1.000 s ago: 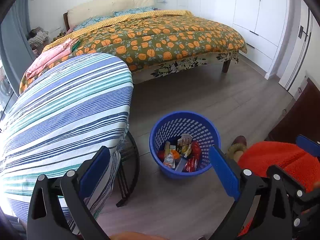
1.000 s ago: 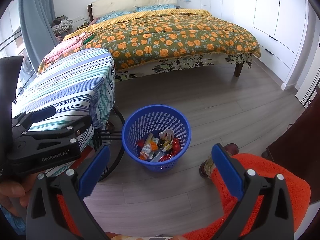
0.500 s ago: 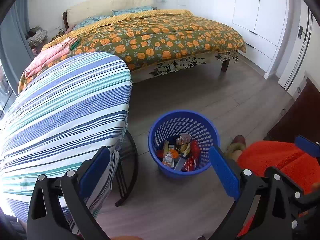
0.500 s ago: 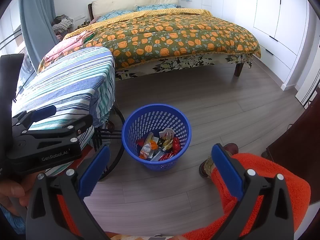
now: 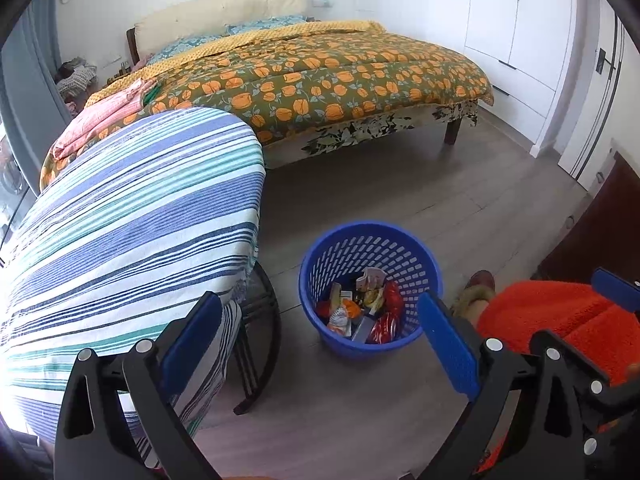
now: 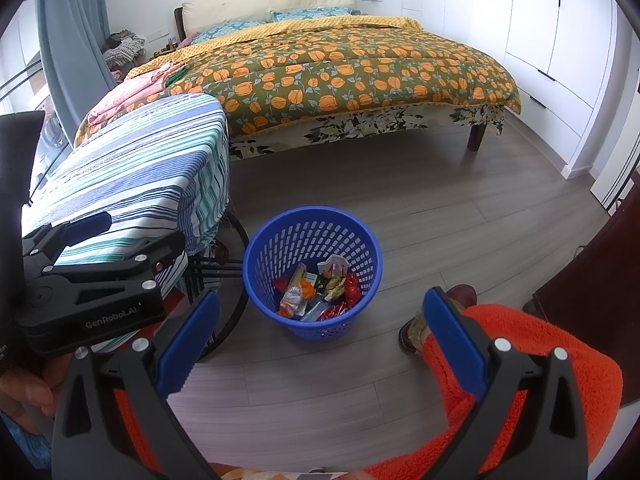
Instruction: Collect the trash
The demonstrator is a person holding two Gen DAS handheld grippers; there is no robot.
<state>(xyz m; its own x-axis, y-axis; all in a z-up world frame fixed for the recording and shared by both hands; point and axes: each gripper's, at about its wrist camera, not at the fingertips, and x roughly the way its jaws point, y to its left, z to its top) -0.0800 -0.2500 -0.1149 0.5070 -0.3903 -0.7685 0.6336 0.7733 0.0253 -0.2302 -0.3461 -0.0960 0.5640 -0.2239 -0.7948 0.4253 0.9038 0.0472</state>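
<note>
A wide bed (image 6: 360, 68) under an orange-flowered quilt is filling the far side of the room, with white wardrobes (image 6: 560, 32) lining the wall beside it. Nearer, a counter (image 5: 120, 232) draped in a blue, teal and white striped cloth is standing just beside the bed's foot corner. On the grey wooden floor (image 6: 400, 208), a blue plastic basket (image 6: 312, 236) is sitting upright near the counter's dark legs, holding the trash (image 6: 316, 292): crumpled wrappers in red, orange and white lying in its bottom. A person's leg in fuzzy orange fabric (image 6: 520, 360) and a brown shoe (image 6: 460, 294) are showing right of the basket. The left tongs (image 5: 324, 344) are hovering above the floor with fingers spread apart and nothing between them; the right tongs (image 6: 320, 340) are likewise gaping wide and empty.
</note>
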